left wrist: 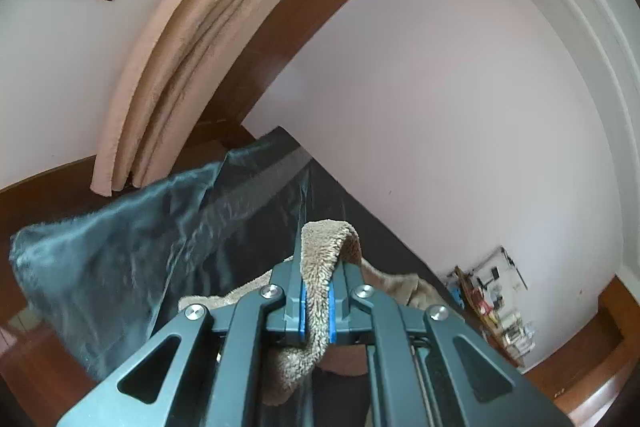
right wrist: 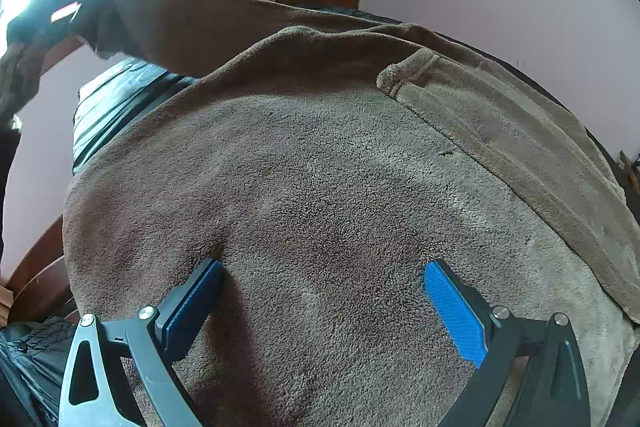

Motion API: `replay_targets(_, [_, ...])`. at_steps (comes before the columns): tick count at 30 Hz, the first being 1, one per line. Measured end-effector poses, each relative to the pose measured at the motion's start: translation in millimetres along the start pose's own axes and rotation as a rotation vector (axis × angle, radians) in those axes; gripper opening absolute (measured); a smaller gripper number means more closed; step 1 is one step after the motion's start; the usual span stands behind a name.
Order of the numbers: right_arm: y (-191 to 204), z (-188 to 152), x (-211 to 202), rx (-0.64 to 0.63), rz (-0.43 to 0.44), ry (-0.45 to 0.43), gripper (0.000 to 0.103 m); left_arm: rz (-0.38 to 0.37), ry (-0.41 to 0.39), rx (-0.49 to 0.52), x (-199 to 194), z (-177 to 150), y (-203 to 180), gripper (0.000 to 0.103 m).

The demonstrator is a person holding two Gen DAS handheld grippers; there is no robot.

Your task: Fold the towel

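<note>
We see our left tongs (left wrist: 316,291) closed tight on a fold of the brown towel (left wrist: 320,251), lifted above the dark cover (left wrist: 120,235). Our right tongs (right wrist: 324,291) stand wide, with their blue pads (right wrist: 452,311) resting on the towel (right wrist: 320,187), which lies spread flat; one strip is folded over at two o'clock.

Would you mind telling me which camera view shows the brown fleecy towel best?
The right wrist view: the brown fleecy towel fills it, spread flat with a folded edge and one side lifted. The left wrist view shows only a small pinched fold of it between the pads of the left gripper.
</note>
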State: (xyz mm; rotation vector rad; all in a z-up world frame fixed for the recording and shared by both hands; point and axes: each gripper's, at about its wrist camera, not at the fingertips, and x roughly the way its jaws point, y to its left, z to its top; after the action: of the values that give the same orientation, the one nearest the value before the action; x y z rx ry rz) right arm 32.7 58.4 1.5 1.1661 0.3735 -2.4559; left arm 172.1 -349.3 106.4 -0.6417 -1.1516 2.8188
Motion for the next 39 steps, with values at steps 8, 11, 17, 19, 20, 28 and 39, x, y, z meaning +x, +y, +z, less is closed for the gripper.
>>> replay_targets(8, [-1.6, -2.9, -2.7, 0.012, 0.009, -0.016, 0.102, -0.093, -0.011, -0.009, 7.6, 54.6, -60.7, 0.008])
replay_targets(11, [-2.9, -3.9, -5.2, 0.023, 0.008, -0.029, 0.102, -0.134, 0.020, 0.004, 15.4, 53.0, -90.4, 0.008])
replay_targets(17, [-12.9, -7.8, -14.3, 0.082, 0.049, -0.077, 0.102, -0.228, 0.150, 0.071, 44.2, -0.4, -150.9, 0.008])
replay_targets(19, [-21.9, -11.2, -17.6, 0.125, 0.084, -0.094, 0.102, -0.243, 0.212, 0.083, 57.8, -24.6, -167.4, 0.008])
replay_targets(20, [-26.3, -12.9, -19.4, 0.146, 0.098, -0.104, 0.102, -0.252, 0.244, 0.092, 64.9, -36.7, -175.8, 0.008])
replay_targets(28, [-51.9, -22.9, -37.8, 0.275, 0.157, -0.183, 0.102, -0.265, 0.517, 0.259, 125.9, -144.3, -249.5, 0.012])
replay_targets(39, [-90.1, -43.7, -46.8, 0.394, 0.133, -0.204, 0.102, -0.224, 0.816, 0.450, 177.6, -265.7, -295.4, 0.081])
